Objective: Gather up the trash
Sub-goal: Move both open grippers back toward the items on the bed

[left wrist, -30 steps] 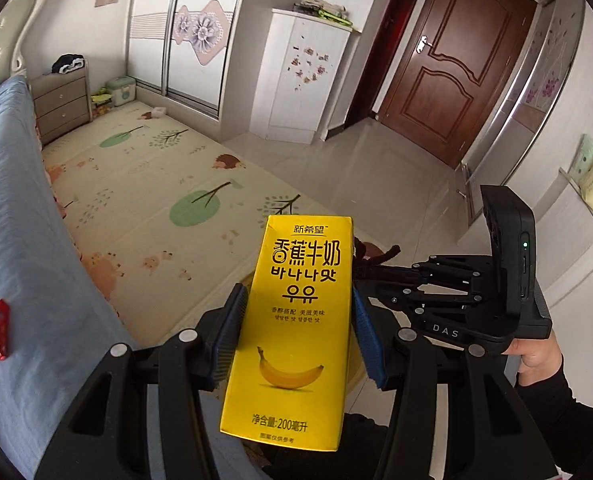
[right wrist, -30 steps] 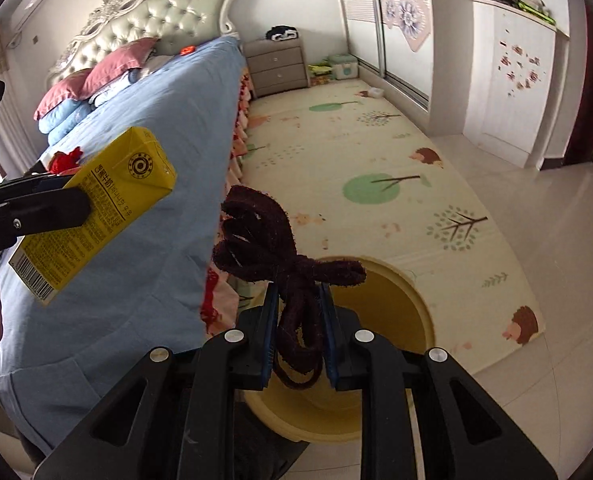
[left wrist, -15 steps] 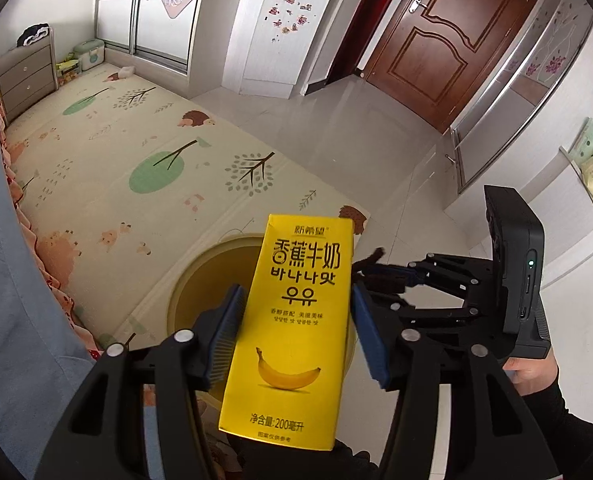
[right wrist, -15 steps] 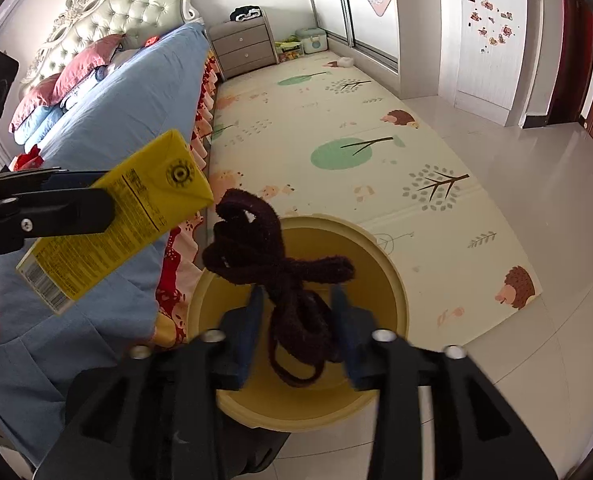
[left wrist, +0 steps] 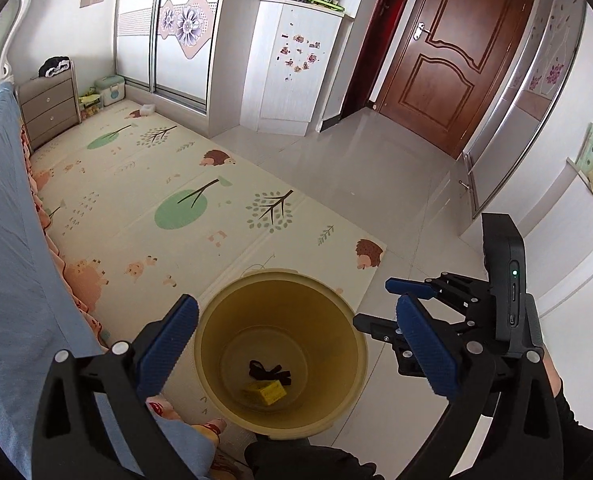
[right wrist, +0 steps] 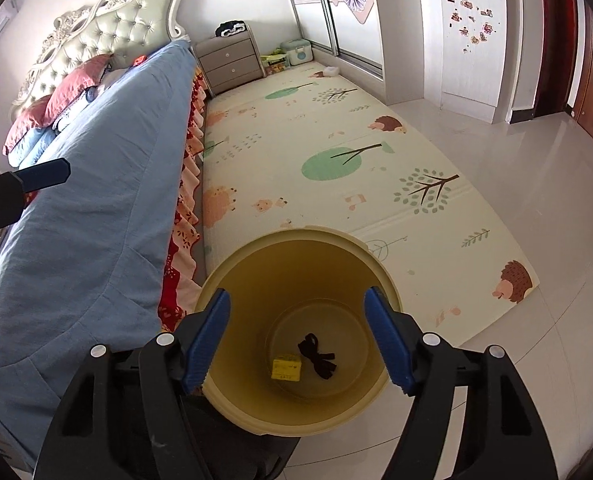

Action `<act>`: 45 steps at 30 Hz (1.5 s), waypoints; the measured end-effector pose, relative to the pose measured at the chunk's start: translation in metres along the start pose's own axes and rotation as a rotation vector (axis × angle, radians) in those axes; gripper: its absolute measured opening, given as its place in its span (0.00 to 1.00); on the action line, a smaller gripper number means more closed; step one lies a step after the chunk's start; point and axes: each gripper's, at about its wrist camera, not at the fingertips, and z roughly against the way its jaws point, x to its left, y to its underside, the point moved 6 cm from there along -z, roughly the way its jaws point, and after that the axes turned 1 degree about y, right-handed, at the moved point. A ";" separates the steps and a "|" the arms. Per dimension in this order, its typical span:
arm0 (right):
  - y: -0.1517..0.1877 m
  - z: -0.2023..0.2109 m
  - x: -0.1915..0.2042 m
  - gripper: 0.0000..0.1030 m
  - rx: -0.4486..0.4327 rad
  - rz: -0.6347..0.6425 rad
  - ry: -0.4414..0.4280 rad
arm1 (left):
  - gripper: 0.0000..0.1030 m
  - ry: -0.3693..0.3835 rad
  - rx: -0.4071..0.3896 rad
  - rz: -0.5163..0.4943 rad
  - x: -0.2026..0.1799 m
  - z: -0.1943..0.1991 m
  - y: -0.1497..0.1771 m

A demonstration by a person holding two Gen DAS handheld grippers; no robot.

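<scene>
A tan trash bin stands on the floor by the bed; it also shows in the right wrist view. At its bottom lie the yellow banana milk carton and the dark brown fuzzy cord, both also seen in the right wrist view: the carton and the cord. My left gripper is open and empty above the bin. My right gripper is open and empty above the bin; it also shows in the left wrist view.
The blue-covered bed runs along the left, with pillows at its head. A patterned play mat covers the floor beyond the bin. A nightstand, a white cabinet and a brown door stand at the back.
Both grippers opened over the bin. The yellow carton dropped from the left gripper and the brown cord from the right; both now lie at the bin's bottom.
</scene>
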 end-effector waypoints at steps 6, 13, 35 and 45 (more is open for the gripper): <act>-0.010 0.012 0.015 0.66 -0.029 0.019 0.004 | 0.96 -0.009 -0.033 -0.008 0.001 0.021 0.003; -0.022 0.031 0.042 0.66 -0.092 0.043 -0.017 | 0.96 -0.053 -0.108 0.024 0.020 0.061 0.008; -0.038 0.077 0.319 0.85 -0.299 0.425 -0.372 | 0.96 -0.596 -0.370 0.291 0.183 0.310 0.126; -0.007 0.075 0.429 0.85 -0.267 0.561 -0.455 | 0.96 -0.676 -0.414 0.418 0.232 0.373 0.199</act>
